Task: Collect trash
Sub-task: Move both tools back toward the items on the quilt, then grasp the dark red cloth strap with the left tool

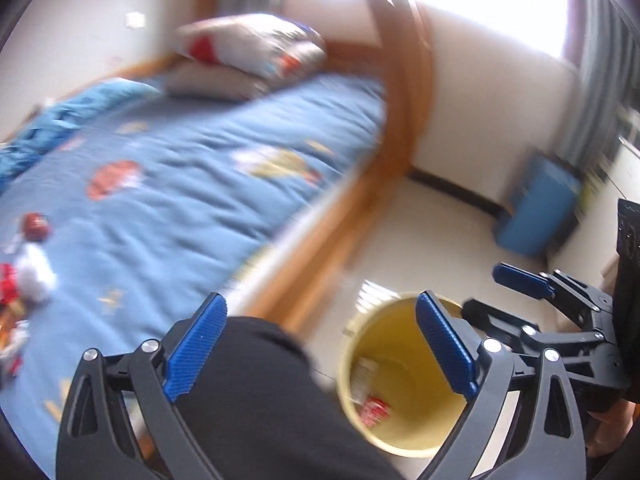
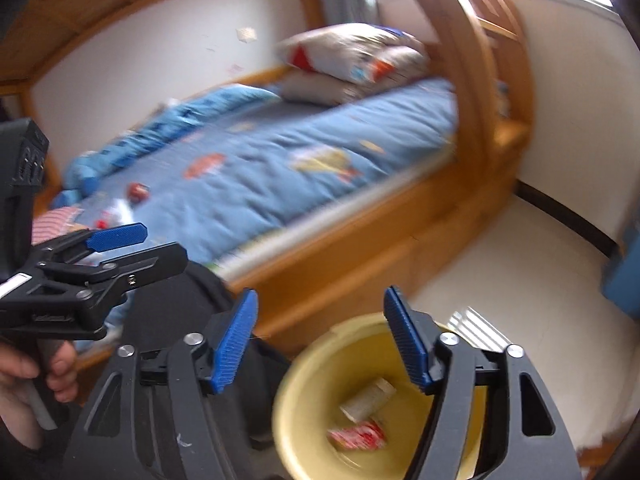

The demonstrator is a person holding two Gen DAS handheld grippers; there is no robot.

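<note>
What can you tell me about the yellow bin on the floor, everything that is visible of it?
The yellow bin is a round, open container with no lid, and it looks like plastic. It stands upright on the pale floor beside the wooden bed frame. Inside lie a red and white wrapper and a pale tan, block-like piece. Neither gripper touches it; both hang open above it. The picture is blurred, so finer details cannot be seen.
</note>
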